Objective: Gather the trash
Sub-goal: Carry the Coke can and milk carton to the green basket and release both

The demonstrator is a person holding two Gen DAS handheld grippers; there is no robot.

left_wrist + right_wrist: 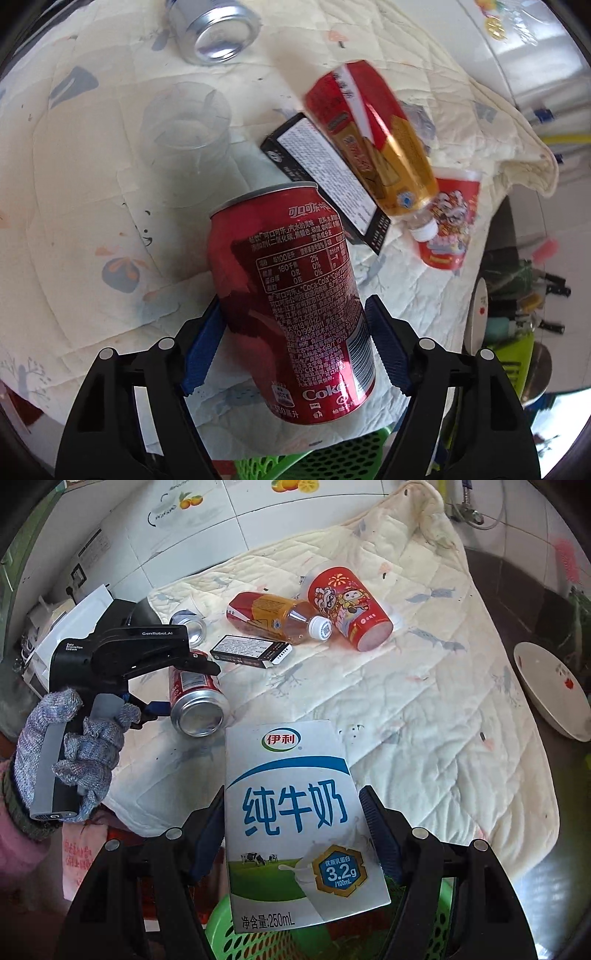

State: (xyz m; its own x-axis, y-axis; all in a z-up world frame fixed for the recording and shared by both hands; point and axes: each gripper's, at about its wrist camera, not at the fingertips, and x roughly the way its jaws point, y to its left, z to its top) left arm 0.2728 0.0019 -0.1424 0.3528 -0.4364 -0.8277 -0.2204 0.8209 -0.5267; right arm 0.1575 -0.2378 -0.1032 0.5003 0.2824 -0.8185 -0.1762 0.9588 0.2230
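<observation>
Fingers of left gripper [295, 345] clamp Coke can [291, 306], right gripper [291, 836] clamps milk carton [295, 823], both seemingly over green basket [443, 923].

the red can [291, 306] carries "可口可乐" near its top, "coca-cola" in the fine print, "coke" near its base and nutrition figures such as "180千焦" and "2%". the milk carton [295, 823] reads "伊利", "纯牛奶", "3.2g /100ml" and "净含量:250ml". the black handheld device [122, 653] is marked "genrobot.ai".
</observation>
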